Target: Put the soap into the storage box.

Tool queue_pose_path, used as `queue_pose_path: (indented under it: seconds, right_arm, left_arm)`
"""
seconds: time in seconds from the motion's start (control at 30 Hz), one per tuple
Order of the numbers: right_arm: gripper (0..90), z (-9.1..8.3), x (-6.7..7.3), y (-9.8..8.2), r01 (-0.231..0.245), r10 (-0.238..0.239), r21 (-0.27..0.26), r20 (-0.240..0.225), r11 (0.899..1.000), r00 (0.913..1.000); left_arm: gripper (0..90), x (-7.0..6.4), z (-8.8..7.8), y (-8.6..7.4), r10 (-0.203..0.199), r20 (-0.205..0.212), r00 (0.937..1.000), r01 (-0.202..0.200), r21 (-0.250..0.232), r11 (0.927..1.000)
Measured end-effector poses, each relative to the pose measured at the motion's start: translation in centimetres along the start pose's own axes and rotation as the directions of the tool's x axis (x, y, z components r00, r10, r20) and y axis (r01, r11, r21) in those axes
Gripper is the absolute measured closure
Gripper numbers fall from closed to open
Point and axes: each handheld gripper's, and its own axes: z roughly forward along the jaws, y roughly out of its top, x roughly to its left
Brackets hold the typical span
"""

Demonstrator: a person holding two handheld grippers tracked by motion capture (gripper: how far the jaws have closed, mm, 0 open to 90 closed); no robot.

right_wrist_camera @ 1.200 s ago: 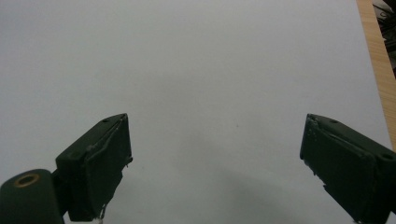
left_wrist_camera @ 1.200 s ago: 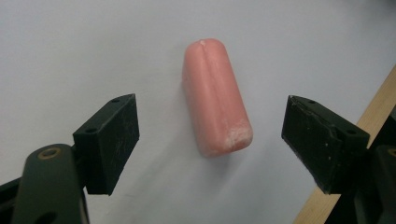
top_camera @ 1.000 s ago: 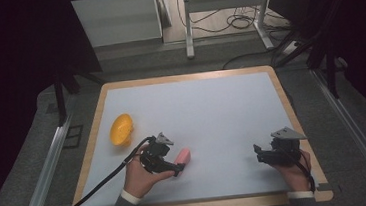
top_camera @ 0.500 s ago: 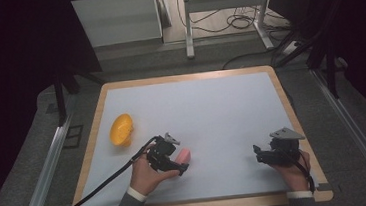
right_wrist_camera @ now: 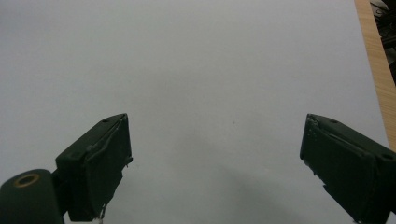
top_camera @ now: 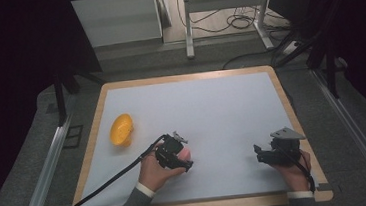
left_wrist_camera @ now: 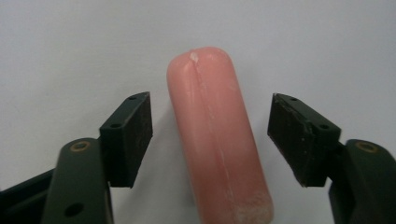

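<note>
Left gripper (left_wrist_camera: pixel 210 140) straddling a pink sausage (left_wrist_camera: pixel 217 140)

Its own view shows the jaws closing, pads clear of the smooth, rounded sausage; the high view adds a glossy orange bowl (top_camera: pixel 121 129) left of centre and the right gripper (top_camera: pixel 268 154), wide open.

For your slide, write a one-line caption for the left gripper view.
Left gripper closing its jaws around a pink sausage on the white table, not yet touching.

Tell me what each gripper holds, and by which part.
Nothing is held yet. The left gripper, jaws just closing, straddles the sausage at mid-length with gaps on both sides. The right gripper is open over bare table.
</note>
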Motion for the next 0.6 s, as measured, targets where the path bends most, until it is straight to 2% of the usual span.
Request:
queue_pose_path:
  seconds: [0.1, 0.3, 0.5, 0.6]
  right_arm:
    - [8.5, 0.07, -0.01, -0.03, -0.002, 0.002, 0.003, -0.001, 1.000, 1.0000]
    - [8.5, 0.06, 0.01, -0.03, 0.000, 0.000, 0.004, 0.002, 1.000, 1.0000]
    - [8.5, 0.07, 0.02, -0.02, 0.000, 0.000, 0.006, 0.004, 1.000, 1.0000]
    - [8.6, 0.06, 0.05, -0.01, 0.000, 0.000, 0.008, 0.008, 1.000, 1.0000]
  left_arm:
    - [36.5, 0.00, 0.56, -0.04, 0.002, 0.006, 1.0000, -0.002, 0.005, 1.0000]
    - [47.5, -0.07, 0.82, -0.14, 0.005, -0.011, 0.9999, -0.005, 0.013, 0.9999]
    - [50.8, 0.00, 0.88, -0.27, 0.002, -0.023, 0.9997, -0.001, 0.012, 0.9999]
    - [56.1, 0.14, 0.80, -0.42, -0.008, -0.028, 0.9996, 0.008, -0.006, 1.0000]
